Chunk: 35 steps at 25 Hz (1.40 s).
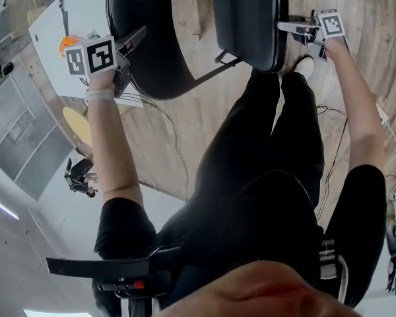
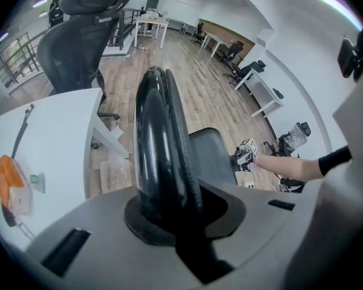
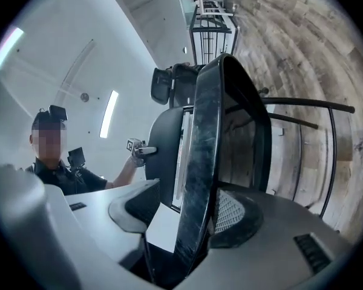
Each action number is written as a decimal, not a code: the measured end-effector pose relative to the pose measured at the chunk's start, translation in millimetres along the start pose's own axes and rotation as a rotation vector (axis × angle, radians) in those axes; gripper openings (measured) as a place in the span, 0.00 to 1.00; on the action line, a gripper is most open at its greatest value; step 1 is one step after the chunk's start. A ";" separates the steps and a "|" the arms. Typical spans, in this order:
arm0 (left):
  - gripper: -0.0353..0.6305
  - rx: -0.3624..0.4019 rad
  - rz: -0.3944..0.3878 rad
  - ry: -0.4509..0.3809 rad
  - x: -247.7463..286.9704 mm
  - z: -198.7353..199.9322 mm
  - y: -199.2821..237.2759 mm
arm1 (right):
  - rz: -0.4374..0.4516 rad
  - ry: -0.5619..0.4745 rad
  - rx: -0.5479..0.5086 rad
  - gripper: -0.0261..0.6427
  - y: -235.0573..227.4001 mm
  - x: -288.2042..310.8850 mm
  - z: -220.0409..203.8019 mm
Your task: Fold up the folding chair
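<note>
The black folding chair hangs between my two grippers above the wooden floor. My left gripper (image 1: 135,41) is shut on the rounded rim of the backrest (image 1: 152,45); in the left gripper view that rim (image 2: 160,150) runs straight up from between the jaws (image 2: 169,213). My right gripper (image 1: 292,26) is shut on the edge of the seat panel (image 1: 251,18). In the right gripper view the seat's rim (image 3: 199,162) stands between the jaws (image 3: 187,225) and lies against the mesh pad (image 3: 236,213). The chair's tube legs (image 3: 308,110) stick out to the right.
A white table (image 1: 53,25) with an orange object (image 1: 67,42) stands just left of the left gripper. A black office chair (image 2: 72,47) stands behind that table. Cables (image 1: 168,131) trail over the floor by the person's legs (image 1: 277,131). A black railing (image 3: 212,17) stands far off.
</note>
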<state>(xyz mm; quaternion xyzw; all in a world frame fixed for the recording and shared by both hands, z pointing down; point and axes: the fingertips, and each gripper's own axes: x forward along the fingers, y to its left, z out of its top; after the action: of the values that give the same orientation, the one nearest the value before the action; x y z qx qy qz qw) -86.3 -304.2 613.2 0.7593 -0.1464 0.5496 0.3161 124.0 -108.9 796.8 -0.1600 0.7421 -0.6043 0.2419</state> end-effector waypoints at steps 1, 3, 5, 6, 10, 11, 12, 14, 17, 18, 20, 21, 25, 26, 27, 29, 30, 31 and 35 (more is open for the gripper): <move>0.14 -0.002 0.004 -0.001 -6.6 -0.6 5.6 | 0.007 0.009 -0.014 0.41 6.6 14.8 2.1; 0.14 -0.006 0.011 -0.002 -17.0 -1.4 16.7 | 0.044 0.017 -0.028 0.39 21.8 45.1 7.1; 0.14 -0.003 0.014 -0.004 -25.9 -0.8 26.6 | 0.063 0.018 -0.035 0.35 32.0 72.9 13.0; 0.14 -0.001 0.015 -0.004 -31.9 -0.4 32.2 | 0.058 0.020 -0.041 0.31 34.9 87.5 15.9; 0.14 -0.006 0.025 -0.005 -60.8 0.2 58.5 | -0.001 0.074 -0.093 0.17 40.4 145.7 25.7; 0.14 -0.011 0.027 -0.009 -62.3 -0.4 62.9 | -0.009 0.093 -0.101 0.17 39.3 153.6 26.2; 0.14 -0.015 0.028 -0.012 -62.2 -1.4 66.7 | -0.014 0.111 -0.107 0.17 37.8 159.8 26.2; 0.14 -0.021 0.032 -0.018 -64.1 -2.9 74.6 | -0.031 0.133 -0.123 0.16 36.5 173.5 28.2; 0.14 -0.019 0.036 -0.020 -70.6 -3.5 82.7 | -0.035 0.121 -0.100 0.14 39.6 199.5 31.9; 0.14 -0.017 0.038 -0.019 -70.0 -4.0 83.5 | -0.032 0.114 -0.092 0.13 38.6 206.6 32.2; 0.14 -0.013 0.045 -0.017 -66.3 -4.8 83.5 | -0.006 0.094 -0.064 0.11 37.1 220.4 31.8; 0.14 -0.012 0.050 -0.017 -64.7 -5.3 83.1 | 0.009 0.083 -0.052 0.10 37.2 227.6 31.7; 0.14 -0.011 0.066 -0.020 -65.4 -8.7 89.9 | -0.014 0.082 -0.047 0.10 29.4 259.0 31.6; 0.14 -0.011 0.069 -0.021 -67.4 -9.1 93.9 | -0.023 0.086 -0.037 0.10 26.8 268.3 31.7; 0.14 -0.010 0.071 -0.021 -68.9 -9.5 97.0 | -0.039 0.092 -0.035 0.10 24.0 276.2 32.1; 0.14 -0.010 0.076 -0.019 -70.7 -10.6 100.3 | -0.074 0.101 -0.061 0.10 20.2 289.3 34.2; 0.14 -0.011 0.079 -0.019 -72.2 -11.1 102.0 | -0.090 0.105 -0.070 0.10 19.0 296.2 35.4; 0.14 -0.011 0.083 -0.019 -74.8 -11.2 104.7 | -0.103 0.106 -0.071 0.10 18.3 304.5 36.8; 0.14 -0.010 0.097 -0.017 -86.6 -9.7 118.4 | -0.117 0.100 -0.078 0.10 18.5 343.2 45.4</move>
<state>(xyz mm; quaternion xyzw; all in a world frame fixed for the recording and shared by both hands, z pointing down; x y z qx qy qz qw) -191.6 -398.5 572.6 0.7544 -0.1886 0.5569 0.2917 -135.4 -324.0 715.0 -0.1819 0.7655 -0.5954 0.1625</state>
